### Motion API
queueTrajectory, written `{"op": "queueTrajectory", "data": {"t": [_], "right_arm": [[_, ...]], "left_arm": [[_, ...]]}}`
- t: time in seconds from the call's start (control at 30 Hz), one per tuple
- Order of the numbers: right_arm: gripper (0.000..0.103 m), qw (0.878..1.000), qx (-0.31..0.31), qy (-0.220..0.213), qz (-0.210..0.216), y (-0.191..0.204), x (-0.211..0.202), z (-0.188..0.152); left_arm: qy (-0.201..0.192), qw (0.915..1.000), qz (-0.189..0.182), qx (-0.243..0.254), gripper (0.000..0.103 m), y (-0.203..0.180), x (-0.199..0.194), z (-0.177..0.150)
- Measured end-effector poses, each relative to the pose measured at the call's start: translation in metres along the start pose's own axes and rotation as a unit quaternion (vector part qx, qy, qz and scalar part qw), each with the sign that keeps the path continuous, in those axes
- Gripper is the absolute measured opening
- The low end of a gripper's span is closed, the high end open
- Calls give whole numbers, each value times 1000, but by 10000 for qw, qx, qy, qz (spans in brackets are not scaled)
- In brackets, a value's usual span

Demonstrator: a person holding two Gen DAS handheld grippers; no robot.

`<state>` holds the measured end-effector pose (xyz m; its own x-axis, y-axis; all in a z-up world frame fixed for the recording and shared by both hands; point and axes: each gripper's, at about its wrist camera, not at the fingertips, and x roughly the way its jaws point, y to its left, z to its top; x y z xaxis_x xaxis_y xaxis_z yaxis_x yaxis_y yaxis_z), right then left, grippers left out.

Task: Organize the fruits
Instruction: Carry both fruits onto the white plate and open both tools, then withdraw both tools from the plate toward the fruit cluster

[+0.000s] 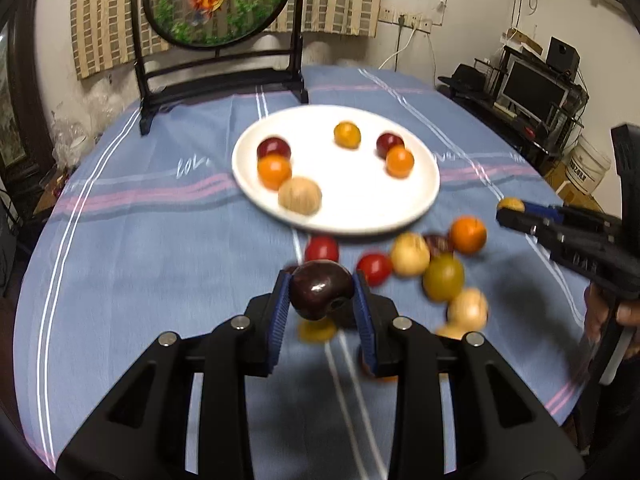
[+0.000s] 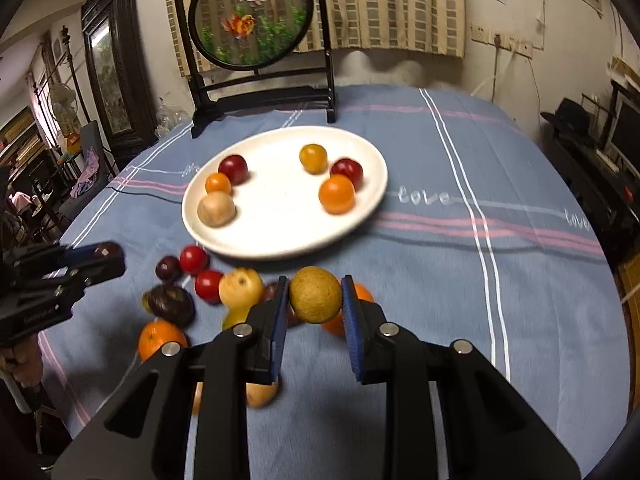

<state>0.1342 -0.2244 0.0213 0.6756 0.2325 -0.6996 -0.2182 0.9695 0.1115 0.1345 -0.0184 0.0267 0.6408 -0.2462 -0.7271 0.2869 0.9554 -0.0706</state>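
A white plate point(image 1: 420, 196) in the middle of the table holds several fruits: dark red, orange, yellow and tan. It also shows in the right wrist view point(image 2: 288, 236). My left gripper point(image 1: 322, 300) is shut on a dark purple fruit point(image 1: 320, 288) above the cloth, short of the plate. My right gripper point(image 2: 315, 300) is shut on a tan round fruit point(image 2: 316, 294), also short of the plate. A cluster of loose fruits point(image 1: 420, 264) lies on the cloth in front of the plate, between the two grippers.
The table has a blue striped cloth point(image 1: 160, 240). A black-framed round fish screen point(image 2: 256, 20) stands at the far edge behind the plate. Shelves and a monitor point(image 1: 532, 92) stand to the right of the table.
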Motion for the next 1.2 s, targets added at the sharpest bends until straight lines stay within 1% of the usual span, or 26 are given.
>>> {"op": "queueTrajectory", "data": {"t": [0.13, 0.2, 0.27, 0.37, 0.43, 0.5, 0.67, 0.8, 0.83, 0.87, 0.9, 0.93, 0.97, 1.0, 1.03, 1.07, 1.13, 1.2], "right_arm": [[26, 9997, -219, 9, 74, 11, 17, 20], [26, 9992, -371, 111, 86, 18, 32, 31], [26, 9985, -503, 204, -17, 22, 47, 39], [26, 9968, -748, 269, -82, 29, 64, 49], [26, 9953, -906, 317, -130, 31, 77, 55], [26, 9939, -1019, 380, -175, 32, 90, 60], [26, 9910, -1270, 369, -224, 39, 115, 70], [26, 9876, -1472, 331, -439, 42, 137, 75], [27, 9863, -1519, 396, -515, 42, 143, 76], [30, 9859, -1515, 424, -570, 41, 145, 75], [38, 9867, -1486, 377, -548, 40, 145, 76], [44, 9871, -1462, 331, -561, 39, 144, 76], [50, 9875, -1430, 241, -613, 38, 140, 75], [50, 9878, -1424, 144, -616, 37, 134, 74], [51, 9875, -1451, 159, -599, 37, 129, 73], [51, 9877, -1439, 134, -596, 37, 124, 72], [51, 9888, -1376, 26, -576, 34, 109, 70], [53, 9902, -1289, -17, -533, 32, 97, 67]], "left_arm": [[-64, 10000, -37, 24, 32, -4, 21, 39], [-61, 10000, -9, 9, 32, -6, 35, 58], [-5, 10000, 24, -41, 32, -8, 53, 74], [174, 9996, 185, -97, 32, -7, 81, 88], [307, 9993, 130, -152, 32, -6, 98, 95], [399, 9989, 169, -167, 32, -6, 114, 98], [585, 9977, 220, -275, 32, -2, 146, 108], [658, 9969, 276, -331, 33, 0, 160, 113], [672, 9967, 302, -349, 33, 1, 163, 115], [681, 9964, 320, -381, 33, 2, 164, 116], [653, 9962, 366, -437, 37, 4, 164, 117], [643, 9959, 446, -451, 43, 4, 163, 118], [659, 9954, 556, -414, 53, 3, 160, 118], [653, 9954, 592, -378, 56, 2, 157, 118], [625, 9958, 578, -340, 58, 1, 152, 117], [589, 9963, 550, -311, 61, 1, 147, 117], [465, 9967, 601, -289, 67, 0, 133, 114], [315, 9972, 592, -323, 75, 2, 116, 111]]}}
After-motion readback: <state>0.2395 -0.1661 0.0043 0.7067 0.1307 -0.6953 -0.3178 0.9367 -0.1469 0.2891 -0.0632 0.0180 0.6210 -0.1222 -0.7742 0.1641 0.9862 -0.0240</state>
